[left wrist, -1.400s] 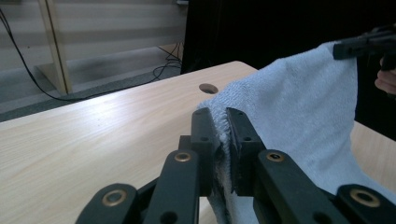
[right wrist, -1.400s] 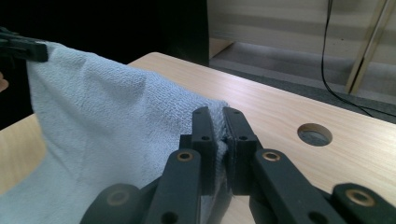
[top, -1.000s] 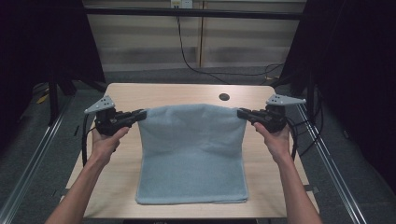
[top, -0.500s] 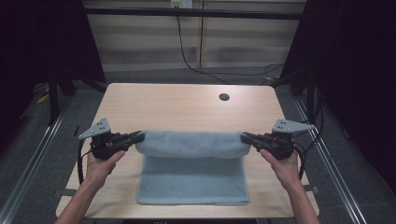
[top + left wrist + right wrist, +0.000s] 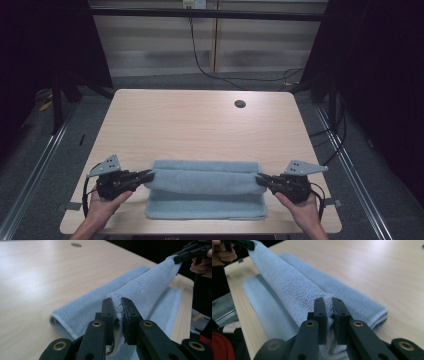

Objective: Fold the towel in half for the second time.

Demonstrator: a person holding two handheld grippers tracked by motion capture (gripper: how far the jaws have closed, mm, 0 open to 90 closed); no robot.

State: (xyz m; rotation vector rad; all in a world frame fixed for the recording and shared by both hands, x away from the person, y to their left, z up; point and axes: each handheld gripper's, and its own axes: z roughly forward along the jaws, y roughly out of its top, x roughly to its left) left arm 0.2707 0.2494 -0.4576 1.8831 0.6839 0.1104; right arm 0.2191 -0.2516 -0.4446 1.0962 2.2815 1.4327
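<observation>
Between the 2 black jaws of the left gripper sits a pinched corner of a pale blue towel, its looped terry pile bunched into a thick fold where the pads press on it. Just past those jaws the cloth stretches as a taut, rounded ridge toward the right gripper, whose jaws clamp the opposite corner the same way; in the right gripper view the nap looks fuzzy and soft right against the pads, with a stitched hem along the lower layer. Below the ridge, the rest of the towel lies flat in a long rectangle on the surface, doubled so that a rolled fold edge faces away from the person. That surface is light wood-grain laminate, smooth and matt, with rounded corners. Far beyond both jaws, a small dark round grommet hole marks the back part. Each hand grips a black body topped by a grey 3-cornered plate. Nothing lies between the jaws and the towel
</observation>
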